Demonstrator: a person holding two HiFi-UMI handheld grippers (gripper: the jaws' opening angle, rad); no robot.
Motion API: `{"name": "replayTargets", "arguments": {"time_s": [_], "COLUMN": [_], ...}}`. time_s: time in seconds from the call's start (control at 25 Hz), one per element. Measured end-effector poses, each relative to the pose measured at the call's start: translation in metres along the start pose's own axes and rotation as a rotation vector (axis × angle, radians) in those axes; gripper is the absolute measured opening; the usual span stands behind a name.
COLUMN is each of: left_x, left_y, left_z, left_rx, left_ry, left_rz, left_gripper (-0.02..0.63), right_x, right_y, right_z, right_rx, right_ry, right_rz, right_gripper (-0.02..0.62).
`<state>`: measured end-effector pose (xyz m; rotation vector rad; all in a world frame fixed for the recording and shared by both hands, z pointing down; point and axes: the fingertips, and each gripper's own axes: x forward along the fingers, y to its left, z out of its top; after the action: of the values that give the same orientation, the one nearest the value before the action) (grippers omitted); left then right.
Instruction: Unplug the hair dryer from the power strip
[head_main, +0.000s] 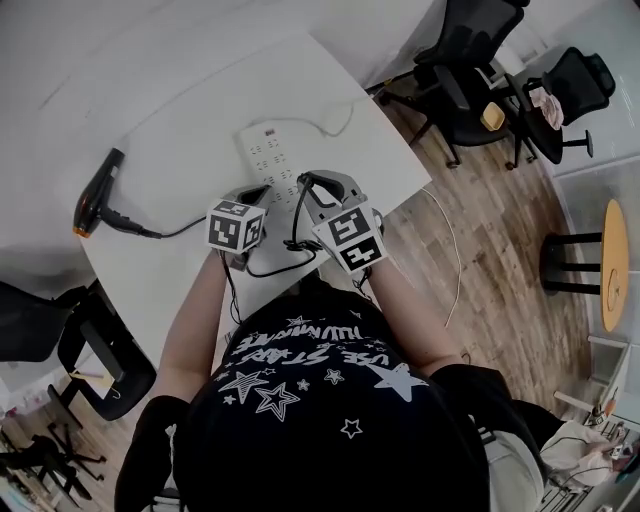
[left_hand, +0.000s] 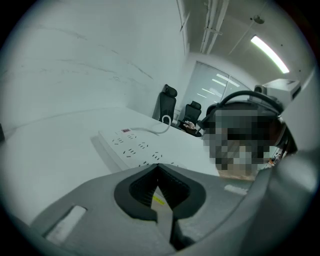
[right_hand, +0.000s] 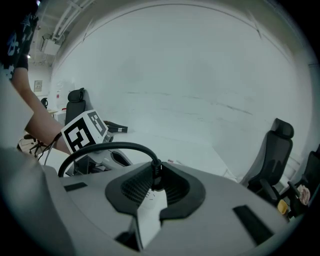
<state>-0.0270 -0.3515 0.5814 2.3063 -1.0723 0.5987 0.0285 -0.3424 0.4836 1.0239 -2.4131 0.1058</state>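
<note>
Grey left gripper and right gripper, black ribbed jaw pads; white cubes bear black square markers. Black short-sleeved T-shirt, white stars and lettering.

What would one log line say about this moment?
left gripper: shut, empty | right gripper: shut on plug | power strip: on table | hair dryer: lying on table, untouched

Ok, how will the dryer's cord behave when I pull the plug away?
The cord is probably floppy: it arches in a loop out of the right gripper, which grips its plug end. It lies in slack curves on the table, so the hair dryer likely won't drag at first.
</note>
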Motion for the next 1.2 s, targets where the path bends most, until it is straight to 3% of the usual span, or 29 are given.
{"name": "replayTargets", "arguments": {"time_s": [0.6, 0.8, 1.04, 1.2], "left_x": [-0.08, -0.106, -0.126, -0.137], "left_y": [-0.032, -0.041, -0.062, -0.059], "left_z": [-0.03, -0.036, -0.061, -0.067], "left_rx": [-0.041, -0.007, -0.023, -0.048], "left_ry": [-0.085, -0.106, -0.11, -0.131], "left_rz": [-0.053, -0.089, -0.167, -0.178], "left_gripper": [0.008, 0.008, 0.008, 0.008], "right_x": [-0.045, -0.059, -0.088, -0.097], "right_y": [0.049, 0.06, 0.078, 0.088], "right_z": [-0.009, -0.009, -0.037, -0.052], "right_rx": [0.078, 0.103, 0.215, 0.242], "right_ry": [-0.009, -0.021, -0.002, 0.02], "right_rz": [-0.083, -0.129, -0.178, -0.203], "right_gripper": [0.063, 0.063, 0.063, 0.063]}}
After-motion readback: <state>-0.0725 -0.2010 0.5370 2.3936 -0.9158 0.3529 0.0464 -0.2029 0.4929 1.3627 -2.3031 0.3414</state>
